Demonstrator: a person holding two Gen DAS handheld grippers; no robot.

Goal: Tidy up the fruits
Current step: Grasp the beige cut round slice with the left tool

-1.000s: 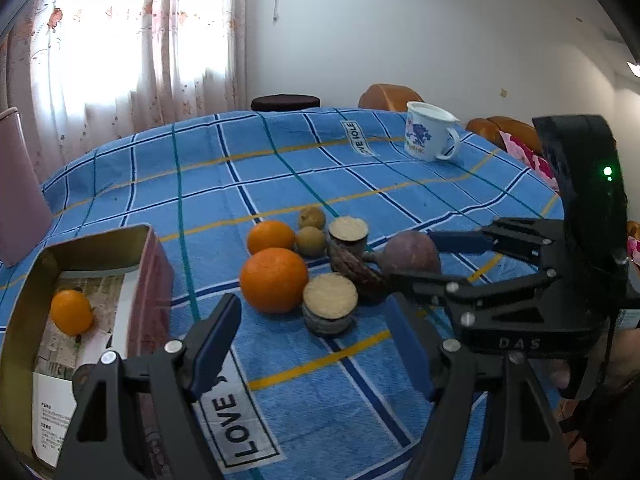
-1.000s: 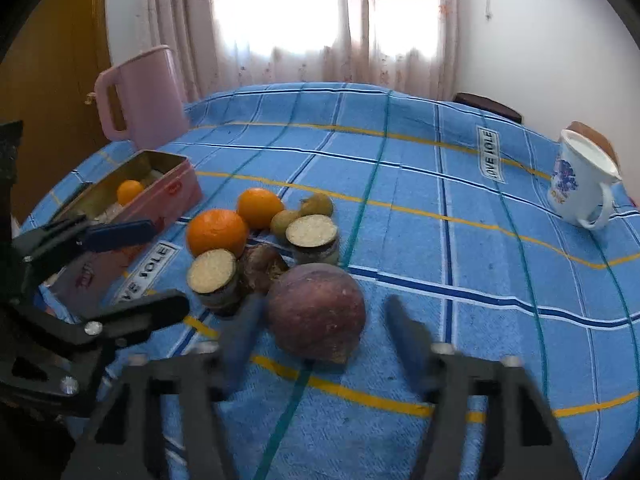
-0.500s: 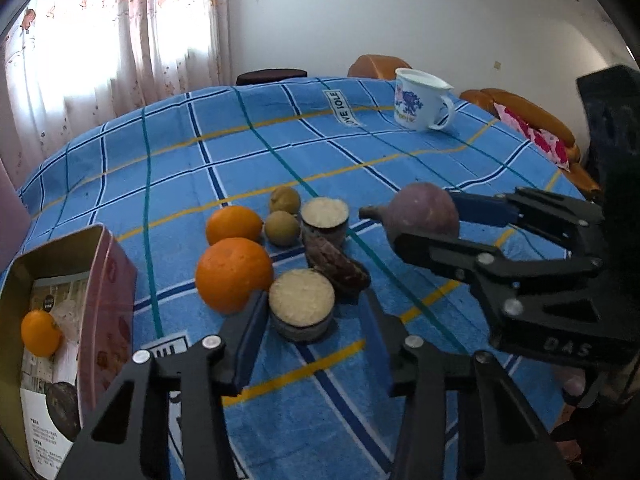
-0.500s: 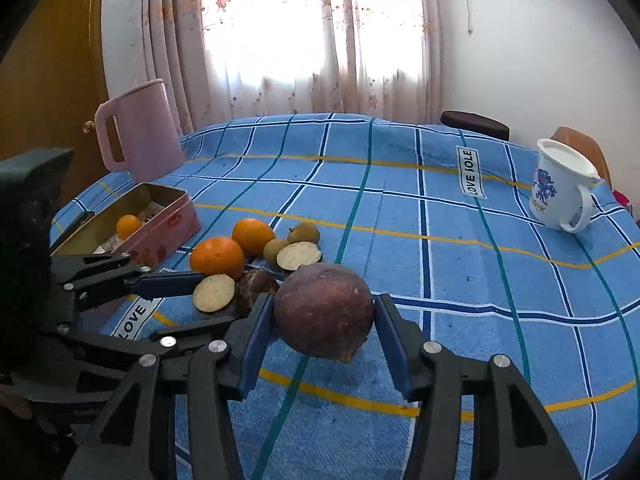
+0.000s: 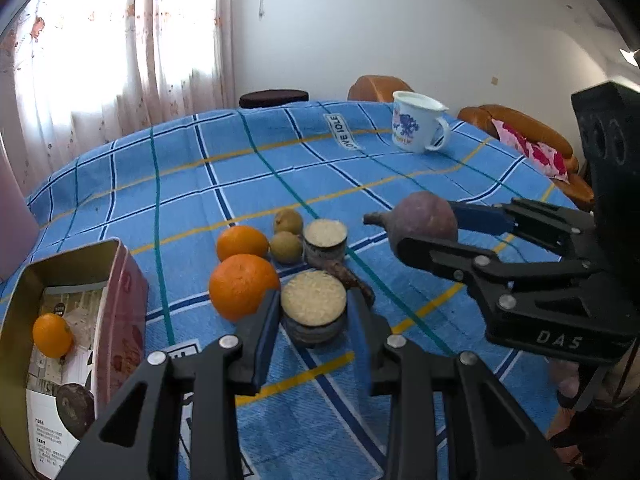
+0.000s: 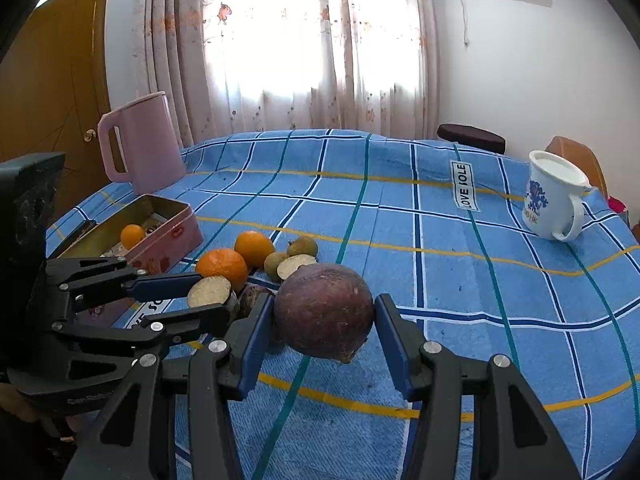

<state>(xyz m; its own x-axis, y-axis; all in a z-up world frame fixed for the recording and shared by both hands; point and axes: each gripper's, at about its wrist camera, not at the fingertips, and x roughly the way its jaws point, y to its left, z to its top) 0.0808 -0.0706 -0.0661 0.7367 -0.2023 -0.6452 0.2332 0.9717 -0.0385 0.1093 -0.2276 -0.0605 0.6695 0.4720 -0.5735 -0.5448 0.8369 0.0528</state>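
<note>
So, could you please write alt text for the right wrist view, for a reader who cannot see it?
The right gripper holds a purple fruit between its fingers above a blue checked tablecloth. To the left, the left gripper closes around a cut fruit, beside oranges and a pink tin. A white mug stands far right.

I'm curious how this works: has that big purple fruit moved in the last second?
Yes. The purple fruit, clamped in the right gripper, sat on the blue tablecloth beside the cut piece; now it is lifted clear of the cloth.
</note>
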